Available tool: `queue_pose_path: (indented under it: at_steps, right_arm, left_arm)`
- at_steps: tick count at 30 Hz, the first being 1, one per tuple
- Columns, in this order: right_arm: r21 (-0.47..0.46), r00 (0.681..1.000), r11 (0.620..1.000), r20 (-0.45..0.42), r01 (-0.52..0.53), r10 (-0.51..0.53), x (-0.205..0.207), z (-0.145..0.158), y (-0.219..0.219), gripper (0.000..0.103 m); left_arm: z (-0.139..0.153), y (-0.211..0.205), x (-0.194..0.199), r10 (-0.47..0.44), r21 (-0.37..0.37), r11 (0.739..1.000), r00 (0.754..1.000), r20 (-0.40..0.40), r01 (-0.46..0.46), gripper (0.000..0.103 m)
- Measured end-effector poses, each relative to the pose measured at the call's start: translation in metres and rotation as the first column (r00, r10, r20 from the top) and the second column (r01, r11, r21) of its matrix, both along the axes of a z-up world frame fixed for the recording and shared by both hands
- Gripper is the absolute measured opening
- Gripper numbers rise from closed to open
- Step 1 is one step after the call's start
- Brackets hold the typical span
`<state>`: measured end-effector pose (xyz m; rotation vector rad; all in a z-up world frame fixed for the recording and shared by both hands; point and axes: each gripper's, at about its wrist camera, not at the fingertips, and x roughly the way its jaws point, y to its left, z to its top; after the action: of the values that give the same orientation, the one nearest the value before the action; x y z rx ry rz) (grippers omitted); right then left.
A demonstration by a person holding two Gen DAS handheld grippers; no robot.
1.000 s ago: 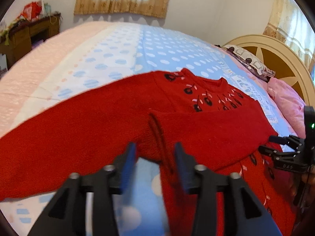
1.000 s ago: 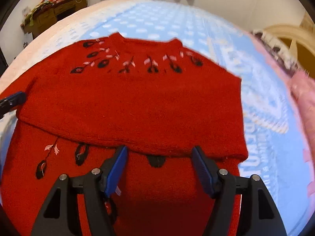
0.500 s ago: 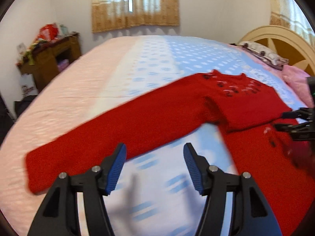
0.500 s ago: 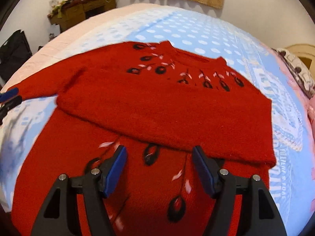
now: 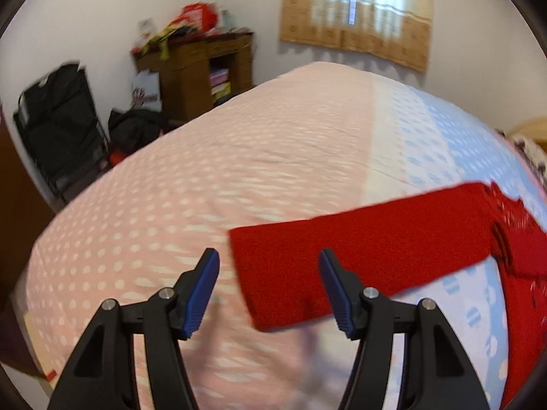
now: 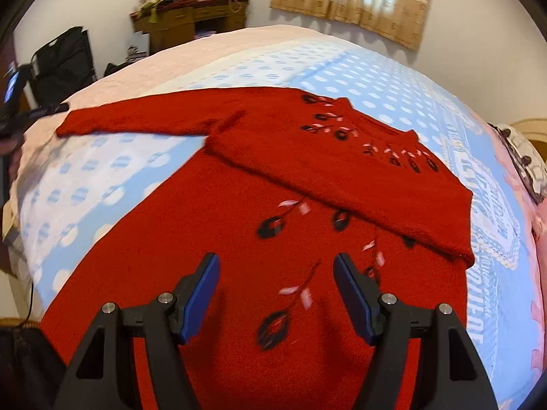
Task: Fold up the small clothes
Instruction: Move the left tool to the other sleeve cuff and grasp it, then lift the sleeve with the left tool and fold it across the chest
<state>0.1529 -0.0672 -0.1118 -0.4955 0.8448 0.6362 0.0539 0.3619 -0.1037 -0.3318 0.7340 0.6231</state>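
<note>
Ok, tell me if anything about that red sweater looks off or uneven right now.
The sweater is only half folded. One sleeve lies across the chest, but the other sleeve sticks straight out over the bedspread, its cuff in front of the open left claw. The right claw hovers open above the lower body. No damage visible.

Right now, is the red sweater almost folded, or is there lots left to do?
Partway. One sleeve already lies folded across the chest of the red sweater. The other sleeve is stretched out flat on the bed. The left gripper hovers open over that sleeve's cuff, gripping nothing, and the right gripper is open and empty too. Left: fold that sleeve in, then fold the body.
</note>
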Motion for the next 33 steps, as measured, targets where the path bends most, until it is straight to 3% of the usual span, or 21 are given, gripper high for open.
queue_pose_path:
  at_steps: [5, 8, 12, 13, 15, 18, 29, 33]
  right_arm:
    - [-0.008, 1.0, 1.0, -0.001, -0.018, 0.018, -0.018, -0.009, 0.005, 0.069]
    - [-0.001, 1.0, 1.0, -0.018, -0.012, 0.012, -0.022, -0.014, 0.004, 0.069]
    - [0.013, 1.0, 1.0, -0.019, -0.009, 0.009, -0.027, -0.015, 0.003, 0.069]
    - [0.014, 1.0, 1.0, -0.018, -0.007, 0.008, -0.028, -0.014, 0.002, 0.069]
    - [0.024, 1.0, 1.0, -0.017, 0.0, 0.001, -0.029, -0.013, 0.001, 0.069]
    - [0.044, 1.0, 0.999, -0.018, 0.014, -0.013, -0.031, -0.01, -0.003, 0.069]
    - [0.092, 0.999, 0.995, -0.03, 0.03, -0.028, -0.042, -0.008, -0.015, 0.069]
    - [0.097, 0.999, 0.994, -0.03, 0.049, -0.046, -0.041, -0.008, -0.022, 0.069]
  left_arm:
    - [-0.021, 0.015, -0.001, 0.035, -0.111, 0.993, 0.999, 0.01, -0.033, 0.06]
    - [-0.032, 0.015, 0.003, 0.032, -0.204, 0.979, 0.999, 0.031, -0.025, 0.049]
    - [-0.036, 0.01, 0.011, 0.028, -0.208, 0.978, 0.999, 0.043, -0.019, 0.046]
    - [-0.037, 0.01, 0.014, 0.029, -0.221, 0.975, 0.998, 0.048, -0.018, 0.042]
    - [-0.039, 0.016, 0.013, 0.021, -0.245, 0.97, 0.999, 0.05, -0.008, 0.014]
    - [-0.039, 0.019, 0.011, 0.025, -0.273, 0.962, 0.997, 0.066, -0.006, 0.012]
    - [0.0, 0.002, 0.01, 0.005, -0.247, 0.968, 0.986, 0.168, 0.037, 0.012]
    - [0.019, -0.013, 0.019, -0.049, -0.232, 0.968, 0.978, 0.205, 0.097, 0.012]
